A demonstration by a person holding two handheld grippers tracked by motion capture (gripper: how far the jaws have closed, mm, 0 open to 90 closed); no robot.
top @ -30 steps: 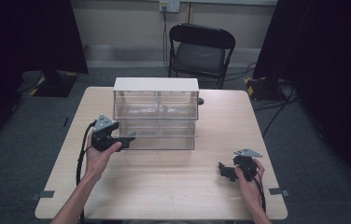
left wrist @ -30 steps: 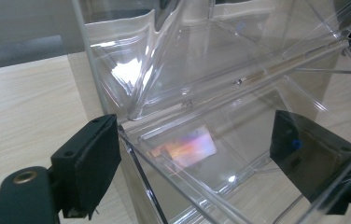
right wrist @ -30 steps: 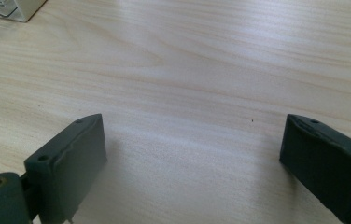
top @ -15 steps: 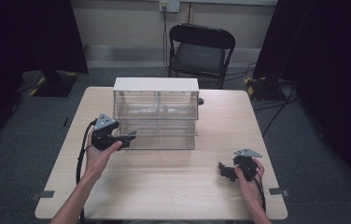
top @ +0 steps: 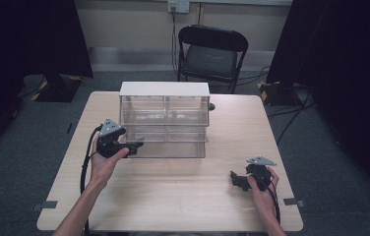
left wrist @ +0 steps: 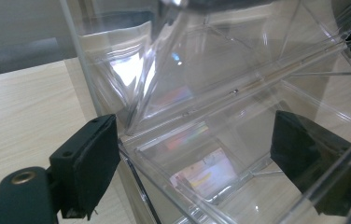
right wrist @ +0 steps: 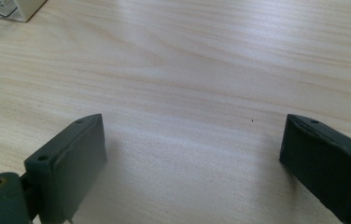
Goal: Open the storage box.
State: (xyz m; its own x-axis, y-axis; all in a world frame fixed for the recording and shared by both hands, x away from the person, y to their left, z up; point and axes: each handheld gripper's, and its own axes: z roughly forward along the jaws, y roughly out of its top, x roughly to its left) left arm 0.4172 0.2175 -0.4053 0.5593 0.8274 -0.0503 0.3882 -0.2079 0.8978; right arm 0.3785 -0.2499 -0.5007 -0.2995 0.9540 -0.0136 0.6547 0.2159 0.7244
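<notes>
1. In the high view, we see the clear drawer cabinet standing at the middle of the wooden table, toward its far edge, under a white top. Our left gripper sits at the cabinet's near left corner, at the lowest drawer, which juts out toward us. Our right gripper rests low at the table's near right, well apart from the cabinet.
2. In the left gripper view, the jaws have just been opening; the clear drawer wall stands between them. Whether the pads press on it, we cannot tell.
3. In the right gripper view, the jaws stand wide apart, released, over bare table.
</notes>
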